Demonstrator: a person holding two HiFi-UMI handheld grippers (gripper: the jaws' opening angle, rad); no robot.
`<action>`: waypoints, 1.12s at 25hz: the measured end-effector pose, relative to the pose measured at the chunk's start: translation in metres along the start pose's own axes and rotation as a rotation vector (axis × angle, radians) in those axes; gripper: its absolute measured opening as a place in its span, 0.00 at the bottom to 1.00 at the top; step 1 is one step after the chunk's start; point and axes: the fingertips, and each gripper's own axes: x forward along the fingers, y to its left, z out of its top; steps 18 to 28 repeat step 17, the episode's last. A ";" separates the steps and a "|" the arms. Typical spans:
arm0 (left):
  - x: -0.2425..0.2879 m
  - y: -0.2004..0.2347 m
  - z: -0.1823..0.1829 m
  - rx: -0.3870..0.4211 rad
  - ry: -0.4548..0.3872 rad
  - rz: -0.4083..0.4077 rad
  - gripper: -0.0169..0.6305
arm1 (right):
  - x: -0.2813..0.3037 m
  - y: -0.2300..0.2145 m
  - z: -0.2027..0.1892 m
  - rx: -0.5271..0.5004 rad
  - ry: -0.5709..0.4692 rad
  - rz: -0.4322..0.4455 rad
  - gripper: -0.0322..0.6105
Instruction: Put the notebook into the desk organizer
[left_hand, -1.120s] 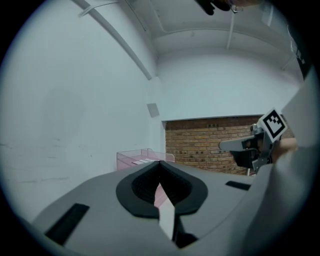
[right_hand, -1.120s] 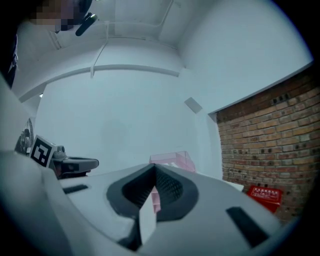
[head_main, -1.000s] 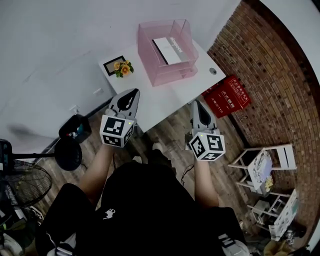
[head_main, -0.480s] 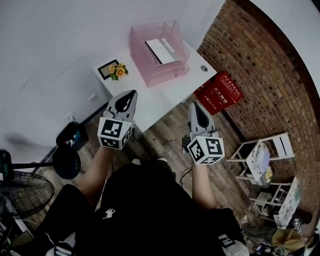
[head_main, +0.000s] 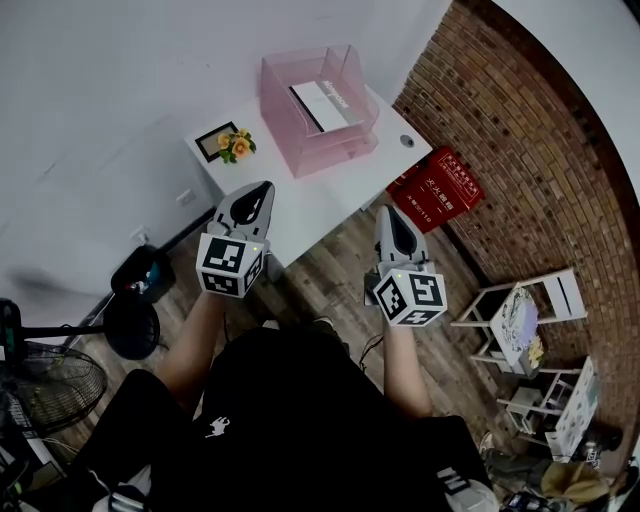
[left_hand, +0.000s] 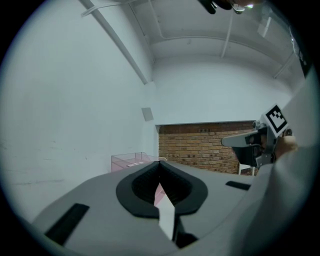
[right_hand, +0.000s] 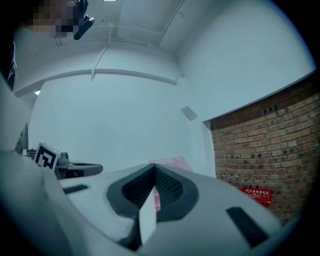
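- The white, dark-edged notebook (head_main: 326, 103) lies inside the translucent pink plastic desk organizer (head_main: 325, 157), in the upper middle of the head view. It is within the walls and nothing touches it. Whether it rests on a shelf or on the bottom I cannot tell.
- The organizer stands on the white tabletop (head_main: 300, 205). A small black picture frame with orange flowers (head_main: 228, 140) is just beside it to the left.
- The left hand-held gripper (head_main: 262, 190) hangs at the centre left, over the near edge of the tabletop and well apart from the organizer. In its own view the jaws meet at the tips with nothing between them.
- The right hand-held gripper (head_main: 388, 213) sits at the centre right, over the wooden floor (head_main: 330, 265) and off the tabletop. Its jaws are fully together and empty.
- Both gripper views show the organizer only as a small pink shape beyond the closed jaws.
- Judging from this, the placing is done: the notebook is in, and both tools are free and clear of it.
- Nothing seems left to do beyond standing down, and no second notebook shows on the tabletop.
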 end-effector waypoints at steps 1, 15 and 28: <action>0.001 0.000 -0.002 -0.001 0.006 -0.004 0.03 | 0.001 0.000 -0.001 0.001 0.001 0.000 0.05; 0.007 0.011 -0.010 0.010 0.022 -0.005 0.03 | 0.015 0.000 -0.005 -0.008 0.012 -0.011 0.05; 0.010 0.013 -0.011 0.012 0.025 -0.007 0.03 | 0.018 0.000 -0.005 -0.010 0.012 -0.014 0.05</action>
